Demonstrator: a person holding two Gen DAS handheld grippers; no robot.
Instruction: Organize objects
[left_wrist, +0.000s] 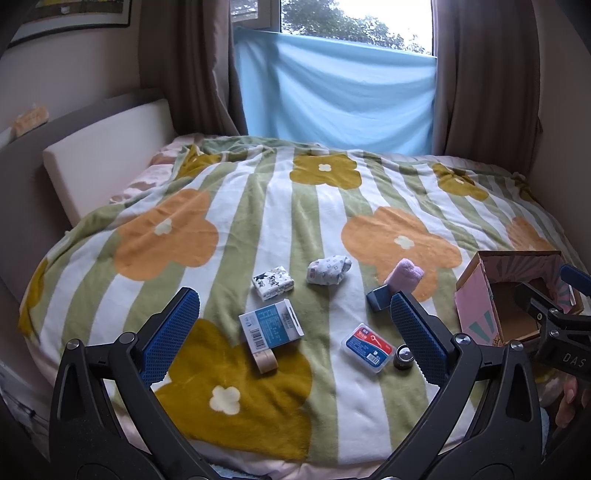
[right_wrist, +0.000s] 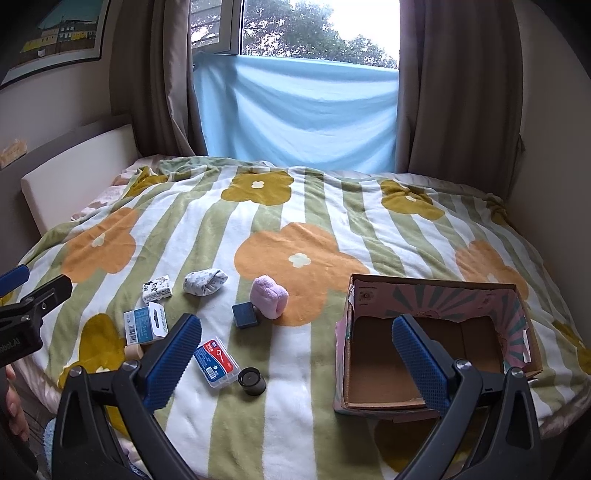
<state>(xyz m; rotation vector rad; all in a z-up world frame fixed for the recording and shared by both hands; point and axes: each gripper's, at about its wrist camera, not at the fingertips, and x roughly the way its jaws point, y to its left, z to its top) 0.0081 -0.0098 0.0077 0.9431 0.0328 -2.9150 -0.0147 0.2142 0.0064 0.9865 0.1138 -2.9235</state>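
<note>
Small items lie scattered on the flowered blanket: a blue-white carton (left_wrist: 270, 324) (right_wrist: 145, 325), a tape roll (left_wrist: 265, 361), a clear floss case (left_wrist: 366, 348) (right_wrist: 217, 361), a black cap (left_wrist: 403, 357) (right_wrist: 252, 381), a dark blue box (left_wrist: 377, 298) (right_wrist: 244, 314), a pink sock roll (left_wrist: 405, 275) (right_wrist: 269, 296), a patterned sock bundle (left_wrist: 328, 270) (right_wrist: 205, 281) and a tissue pack (left_wrist: 273, 282) (right_wrist: 157, 288). An open cardboard box (left_wrist: 476, 291) (right_wrist: 439, 288) sits on the right. My left gripper (left_wrist: 293, 332) hangs open above the items. Also open, my right gripper (right_wrist: 295, 356) hovers beside the box.
The bed's blanket (left_wrist: 258, 229) (right_wrist: 332, 206) fills both views, with a white headboard (left_wrist: 103, 147) at left and curtains and a blue cloth (left_wrist: 332, 99) at the far side. A wall borders the bed on the right. A hand (left_wrist: 570, 398) holds the right gripper.
</note>
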